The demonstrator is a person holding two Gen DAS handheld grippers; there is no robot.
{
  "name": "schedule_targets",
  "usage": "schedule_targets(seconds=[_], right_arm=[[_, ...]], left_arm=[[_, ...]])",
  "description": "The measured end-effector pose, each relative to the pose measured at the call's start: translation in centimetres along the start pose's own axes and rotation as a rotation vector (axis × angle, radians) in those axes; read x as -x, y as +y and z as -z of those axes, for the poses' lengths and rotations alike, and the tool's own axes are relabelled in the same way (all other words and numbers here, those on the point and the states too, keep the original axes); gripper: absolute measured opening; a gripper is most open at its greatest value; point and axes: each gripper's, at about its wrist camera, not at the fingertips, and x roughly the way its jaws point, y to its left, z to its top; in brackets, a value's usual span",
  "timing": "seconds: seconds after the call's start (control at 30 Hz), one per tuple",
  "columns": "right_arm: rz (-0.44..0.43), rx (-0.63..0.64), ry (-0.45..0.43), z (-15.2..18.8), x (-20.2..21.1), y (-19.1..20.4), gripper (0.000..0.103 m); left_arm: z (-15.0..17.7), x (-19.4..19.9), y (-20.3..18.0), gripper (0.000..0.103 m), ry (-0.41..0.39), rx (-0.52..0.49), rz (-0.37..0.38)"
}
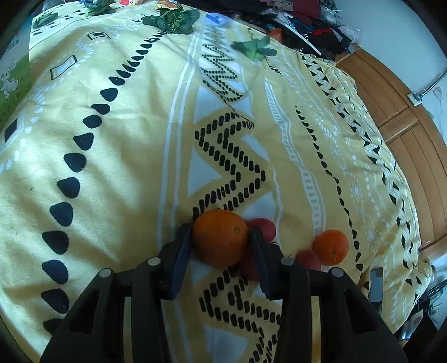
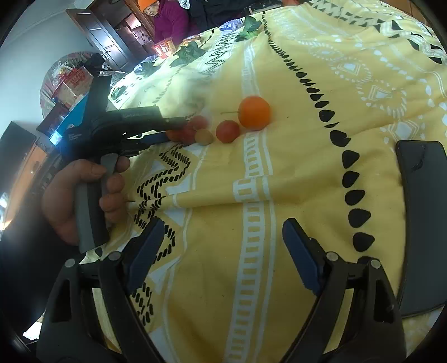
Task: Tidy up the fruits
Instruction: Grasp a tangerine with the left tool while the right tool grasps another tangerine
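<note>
In the left wrist view my left gripper (image 1: 220,227) is shut on a large orange (image 1: 220,237) that lies on the yellow patterned bedspread (image 1: 111,153); a blue pad presses on each side of it. Red plum-like fruits (image 1: 265,227) lie just behind and to the right of it, and a second orange (image 1: 331,247) lies further right. In the right wrist view my right gripper (image 2: 223,222) is open over bare bedspread, well short of the fruit. There a hand holds the left gripper (image 2: 167,129) at a cluster of red fruits (image 2: 227,131), a tan fruit (image 2: 204,136) and an orange (image 2: 254,111).
A dark phone (image 2: 421,223) lies on the bedspread at the right. Green leafy vegetables (image 1: 173,19) sit at the far end of the bed. A wooden bed frame (image 1: 405,134) runs along the right. A person in purple (image 2: 170,22) sits beyond the bed.
</note>
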Motion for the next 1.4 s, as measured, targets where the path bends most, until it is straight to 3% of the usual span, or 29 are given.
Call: schedule_targets(seconds=[0.07,0.2,0.4,0.47,0.9,1.23,1.4], right_arm=[[-0.007,-0.002,-0.006,-0.1,0.1,0.0,0.077],[-0.026,0.0,-0.036,-1.2,0.3,0.2,0.067],[-0.034,0.006,-0.06,-3.5,-0.8,0.9,0.065],[-0.041,0.021,-0.072,-3.9,-0.8,1.7,0.065],[-0.009,0.028,-0.065,-4.0,-0.8,2.2,0.065],[-0.001,0.023,-0.062,-4.4,-1.3,1.6,0.065],[0.047,0.016,-0.08,-5.9,-2.3,0.3,0.065]], left_arm=[[0.3,0.5,-0.2,0.041,-0.012,-0.018,-0.008],[1.2,3.9,-0.4,0.041,-0.088,-0.082,-0.097],[2.1,7.7,-1.1,0.041,-0.186,-0.235,-0.342],[2.1,8.3,-1.3,0.041,-0.201,-0.258,-0.369],[2.1,10.1,-2.4,0.041,-0.284,-0.319,-0.471],[1.9,10.6,-2.5,0.041,-0.295,-0.316,-0.465],[2.1,10.8,-2.2,0.041,-0.29,-0.312,-0.446]])
